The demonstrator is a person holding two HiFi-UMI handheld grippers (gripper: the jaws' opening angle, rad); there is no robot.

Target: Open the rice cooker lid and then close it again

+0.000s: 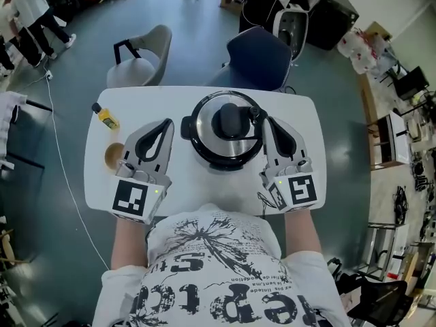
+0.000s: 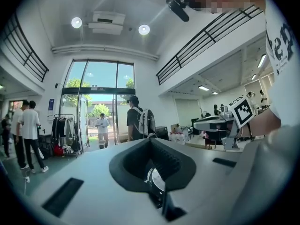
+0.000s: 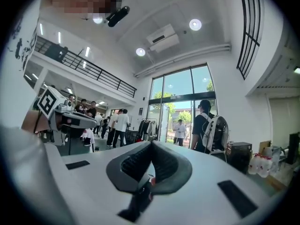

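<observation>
Two small things sit at the left end of our white table point(image 1: 197, 186): a yellow bottle point(image 1: 107, 117) and, nearer us, a brown bowl point(image 1: 114, 155). Next comes our left gripper point(image 1: 165, 123), its jaws pressed together with nothing between them, just beside the rice cooker point(image 1: 227, 148). It stands at the table's middle with its lid point(image 1: 230, 121) down. On the right, our right gripper point(image 1: 267, 121) is likewise clenched and empty, its tip close by the cooker's right edge; whether it touches we cannot tell.
</observation>
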